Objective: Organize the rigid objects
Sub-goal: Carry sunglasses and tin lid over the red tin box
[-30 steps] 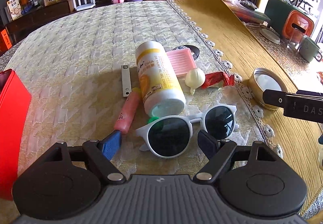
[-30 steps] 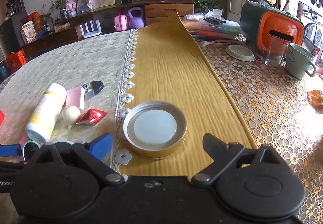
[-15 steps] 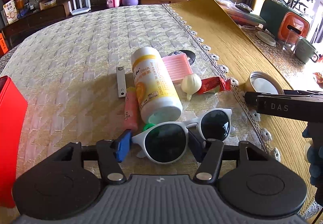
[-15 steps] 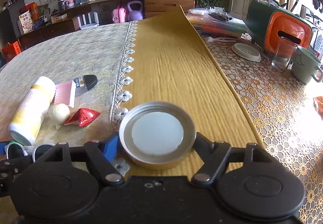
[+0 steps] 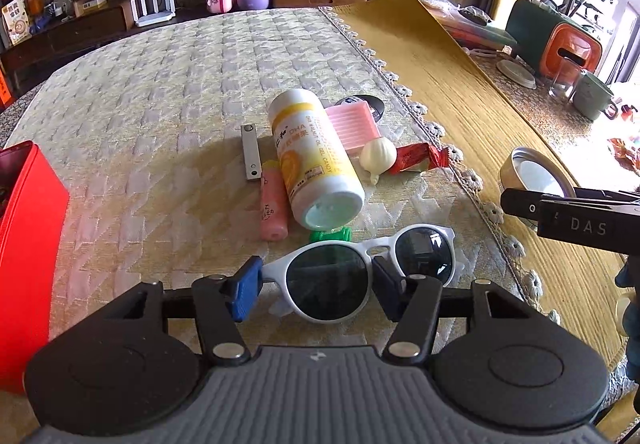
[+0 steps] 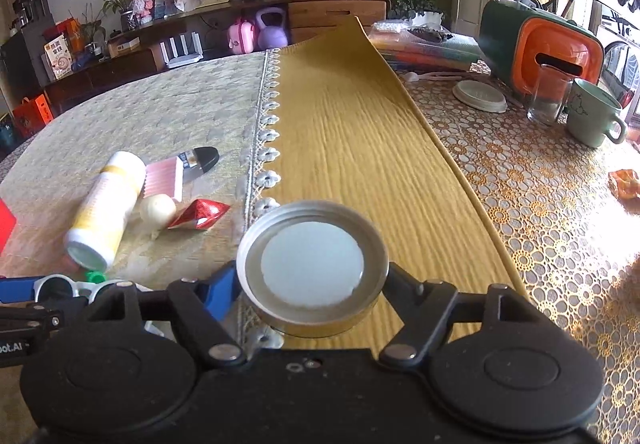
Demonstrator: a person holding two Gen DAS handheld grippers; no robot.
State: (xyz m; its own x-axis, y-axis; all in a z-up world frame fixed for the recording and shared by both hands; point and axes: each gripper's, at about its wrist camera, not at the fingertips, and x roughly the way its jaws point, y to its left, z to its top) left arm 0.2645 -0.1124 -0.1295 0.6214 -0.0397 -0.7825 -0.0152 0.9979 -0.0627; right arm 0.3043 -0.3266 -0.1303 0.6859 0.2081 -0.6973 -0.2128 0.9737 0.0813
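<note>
White sunglasses [image 5: 424, 252] with dark lenses lie on the pale quilted cloth. My left gripper [image 5: 316, 286] is shut on them, its blue pads pressing both sides of the left lens. A round metal lid [image 6: 312, 264] with a white inside sits on the mustard runner, and my right gripper [image 6: 312, 284] is shut on its rim. A shadow shows under the lid's near edge. In the left wrist view the lid [image 5: 536, 172] lies at the right, behind the right gripper's black body.
Behind the sunglasses lie a white-and-yellow bottle [image 5: 312, 160], a pink tube [image 5: 272, 204], a metal bar [image 5: 250, 156], a pink ridged box [image 5: 352, 124], a garlic-shaped piece [image 5: 378, 156] and a red wrapper [image 5: 416, 160]. A red box [image 5: 28, 244] stands left. Mug [image 6: 592, 112] and glass [image 6: 548, 96] stand far right.
Both grippers closed from wide open: the left pads came in onto the sunglasses' lens, the right fingers onto the lid's rim. Over the last half second the grips have held.
</note>
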